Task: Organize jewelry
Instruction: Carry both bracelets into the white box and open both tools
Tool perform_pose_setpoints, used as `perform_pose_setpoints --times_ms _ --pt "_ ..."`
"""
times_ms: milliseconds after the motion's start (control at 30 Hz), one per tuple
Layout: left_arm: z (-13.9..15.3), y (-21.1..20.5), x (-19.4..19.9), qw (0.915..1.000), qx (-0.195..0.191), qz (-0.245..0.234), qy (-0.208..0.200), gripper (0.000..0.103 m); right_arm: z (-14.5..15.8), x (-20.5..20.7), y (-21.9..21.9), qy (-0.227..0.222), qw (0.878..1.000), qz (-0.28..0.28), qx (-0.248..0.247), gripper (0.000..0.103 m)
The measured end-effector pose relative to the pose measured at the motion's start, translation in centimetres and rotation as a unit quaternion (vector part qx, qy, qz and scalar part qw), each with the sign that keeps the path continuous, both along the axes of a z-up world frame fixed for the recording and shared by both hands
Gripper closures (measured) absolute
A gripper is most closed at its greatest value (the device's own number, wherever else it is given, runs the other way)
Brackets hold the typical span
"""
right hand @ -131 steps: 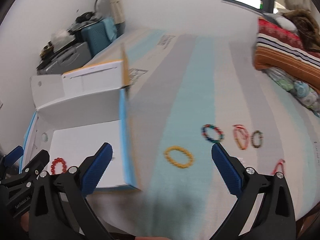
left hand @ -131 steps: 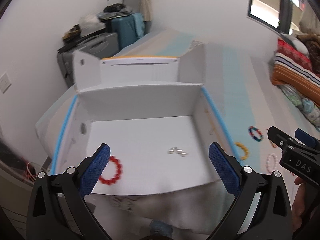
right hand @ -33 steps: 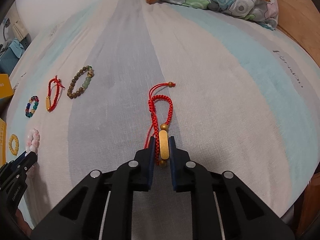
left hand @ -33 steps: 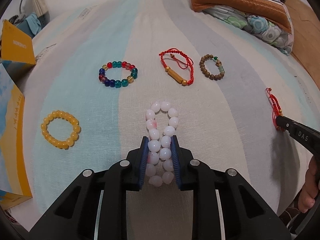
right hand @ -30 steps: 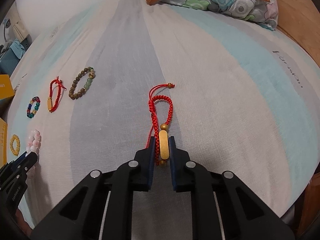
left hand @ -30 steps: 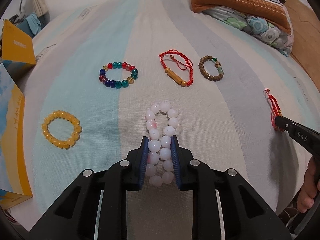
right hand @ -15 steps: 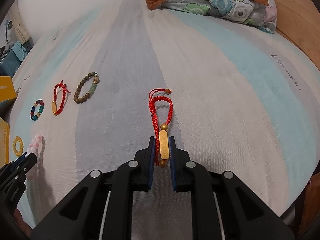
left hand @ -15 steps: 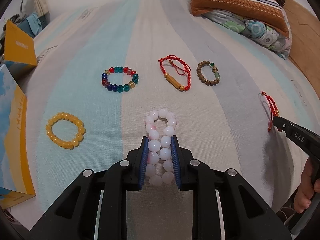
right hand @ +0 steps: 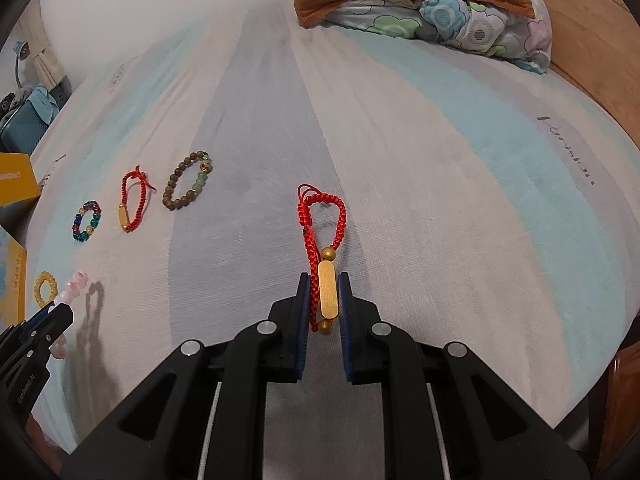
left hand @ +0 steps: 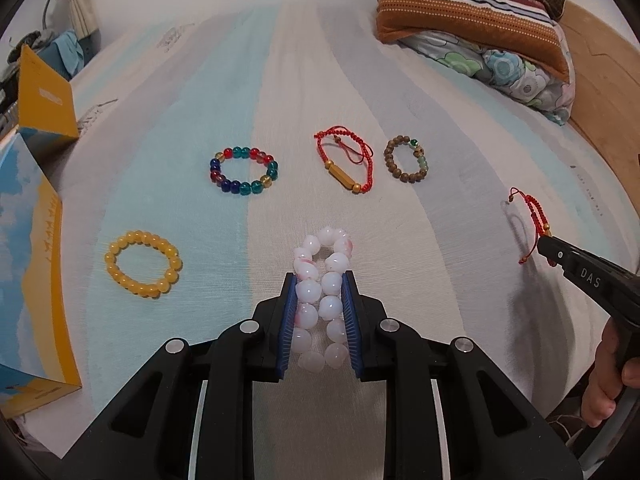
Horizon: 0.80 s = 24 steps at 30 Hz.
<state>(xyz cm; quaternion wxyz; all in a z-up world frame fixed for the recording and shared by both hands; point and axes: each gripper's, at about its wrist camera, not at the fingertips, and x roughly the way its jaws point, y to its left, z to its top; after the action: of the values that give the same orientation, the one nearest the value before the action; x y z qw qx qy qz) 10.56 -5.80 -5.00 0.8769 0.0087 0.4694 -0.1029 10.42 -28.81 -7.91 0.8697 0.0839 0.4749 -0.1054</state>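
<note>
My left gripper (left hand: 319, 280) is shut on a white and pink bead bracelet (left hand: 322, 264), lifted off the striped bedsheet (left hand: 420, 80). My right gripper (right hand: 324, 276) is shut on a red cord bracelet with a gold bar (right hand: 326, 240), also raised; it also shows in the left wrist view (left hand: 534, 216). On the sheet lie a yellow bead bracelet (left hand: 142, 263), a multicolour bead bracelet (left hand: 243, 171), a second red cord bracelet (left hand: 347, 164) and a brown bead bracelet (left hand: 406, 160).
An open box with yellow and blue sides (left hand: 28, 240) stands at the left edge of the bed. Folded blankets and a floral quilt (left hand: 480, 28) lie at the far right. Wooden floor (right hand: 592, 40) shows beyond the bed.
Both grippers have risen a little from the sheet with their bracelets. Earlier, both were open by the box, then shut on the bracelets.
</note>
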Motion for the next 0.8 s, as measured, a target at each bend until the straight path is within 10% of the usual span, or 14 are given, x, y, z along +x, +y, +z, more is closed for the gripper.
perform_pose_setpoints --times_ms 800 --pt "8.1 6.2 -2.1 0.9981 0.008 0.046 -0.039 0.081 7.8 -0.3 8.6 -0.035 0.998 0.057 -0.009 0.091"
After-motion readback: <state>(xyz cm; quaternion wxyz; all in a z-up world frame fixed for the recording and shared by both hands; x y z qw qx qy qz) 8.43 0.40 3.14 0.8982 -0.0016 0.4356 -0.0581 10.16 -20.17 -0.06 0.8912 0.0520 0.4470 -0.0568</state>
